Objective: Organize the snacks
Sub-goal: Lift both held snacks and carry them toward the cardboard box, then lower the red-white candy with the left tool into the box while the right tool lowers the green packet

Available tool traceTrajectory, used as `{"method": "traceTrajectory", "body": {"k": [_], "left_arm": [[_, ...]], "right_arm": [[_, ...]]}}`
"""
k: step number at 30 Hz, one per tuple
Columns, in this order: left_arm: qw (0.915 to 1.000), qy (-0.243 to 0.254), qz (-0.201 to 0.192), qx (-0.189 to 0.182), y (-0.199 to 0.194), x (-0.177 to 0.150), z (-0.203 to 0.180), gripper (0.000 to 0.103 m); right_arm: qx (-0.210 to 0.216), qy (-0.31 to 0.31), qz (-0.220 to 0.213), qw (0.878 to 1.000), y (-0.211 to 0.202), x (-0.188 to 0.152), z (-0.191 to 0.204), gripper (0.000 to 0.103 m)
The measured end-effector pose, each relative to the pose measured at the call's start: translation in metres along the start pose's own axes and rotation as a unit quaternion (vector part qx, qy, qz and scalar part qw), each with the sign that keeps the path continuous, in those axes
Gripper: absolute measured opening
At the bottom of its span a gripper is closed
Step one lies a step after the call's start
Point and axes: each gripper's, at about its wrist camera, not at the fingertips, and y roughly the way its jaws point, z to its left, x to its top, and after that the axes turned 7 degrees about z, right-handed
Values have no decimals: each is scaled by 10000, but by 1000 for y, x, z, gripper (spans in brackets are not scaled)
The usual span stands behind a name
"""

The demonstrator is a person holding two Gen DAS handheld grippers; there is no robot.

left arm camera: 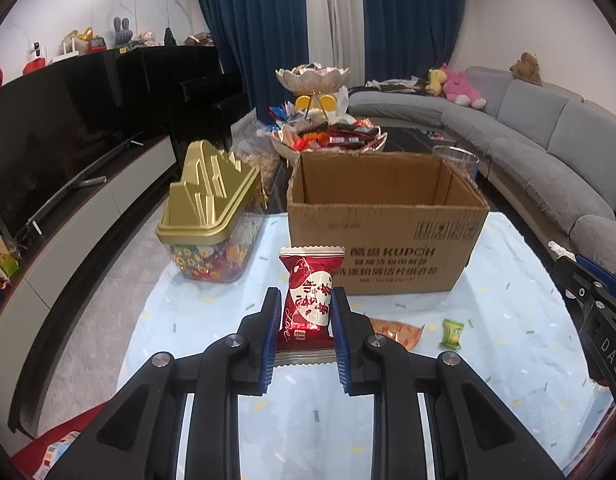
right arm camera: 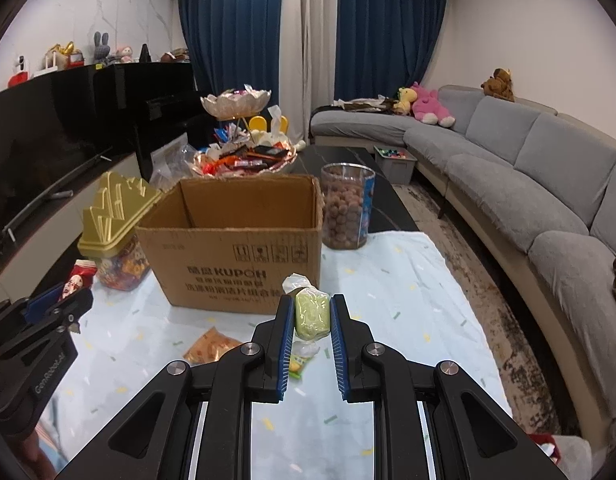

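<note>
My left gripper (left arm camera: 306, 300) is shut on a red and white snack packet (left arm camera: 309, 300), held upright above the table in front of the open cardboard box (left arm camera: 383, 256). My right gripper (right arm camera: 311, 308) is shut on a pale green wrapped snack (right arm camera: 311, 312), also held in front of the box (right arm camera: 236, 272). An orange packet (left arm camera: 395, 332) and a small green packet (left arm camera: 452, 334) lie on the light blue tablecloth (left arm camera: 487, 360). The orange packet (right arm camera: 212, 348) and the small green packet (right arm camera: 298, 364) also show in the right wrist view. The left gripper (right arm camera: 64, 300) appears at the left of the right wrist view.
A gold-lidded candy container (left arm camera: 212, 216) stands left of the box. A clear jar of brown balls (right arm camera: 345, 212) stands right of it. A tiered snack dish (left arm camera: 327, 132) sits behind. A grey sofa (right arm camera: 527, 184) runs along the right, a TV cabinet (left arm camera: 68, 208) along the left.
</note>
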Motion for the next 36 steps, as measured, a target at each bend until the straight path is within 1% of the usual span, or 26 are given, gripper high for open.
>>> {"method": "traceTrajectory", "body": {"k": [25,36], "left_arm": [[9990,68,-387,-208,-16,66,-16,25],[9986,192,-418,-255,-5,91,-19,25]], "right_arm": [[220,-94,-439,9987,-17,66,16,20],[313,-136,-452,9984,-9,93,18,20]]}}
